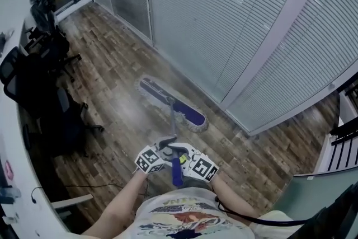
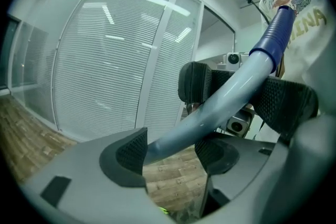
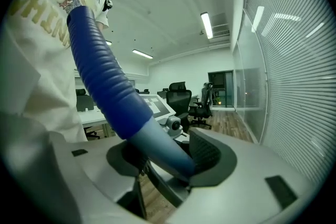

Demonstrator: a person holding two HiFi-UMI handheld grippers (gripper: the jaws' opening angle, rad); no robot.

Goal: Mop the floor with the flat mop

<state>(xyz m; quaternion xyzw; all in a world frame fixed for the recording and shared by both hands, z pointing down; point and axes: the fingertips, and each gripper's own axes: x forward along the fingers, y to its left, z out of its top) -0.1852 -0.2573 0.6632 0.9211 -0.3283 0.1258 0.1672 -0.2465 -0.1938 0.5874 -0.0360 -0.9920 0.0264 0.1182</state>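
My left fingers (image 2: 131, 153) and right fingers (image 3: 209, 153) both clamp the mop handle (image 1: 170, 123). It slopes ahead of me down to the flat mop head (image 1: 172, 104), which lies on the floor (image 1: 106, 70) lengthwise along the edge at the glass wall (image 1: 224, 19).

The person's shirt (image 2: 313, 23) had large pale yellow letters; only "INA" and "CHIN" were readable.

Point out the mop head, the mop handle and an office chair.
mop head (image 1: 190, 115), head view, on its blue pad.
mop handle (image 3: 102, 71), right gripper view, on its ribbed blue grip.
office chair (image 3: 179, 97), right gripper view, on its backrest.
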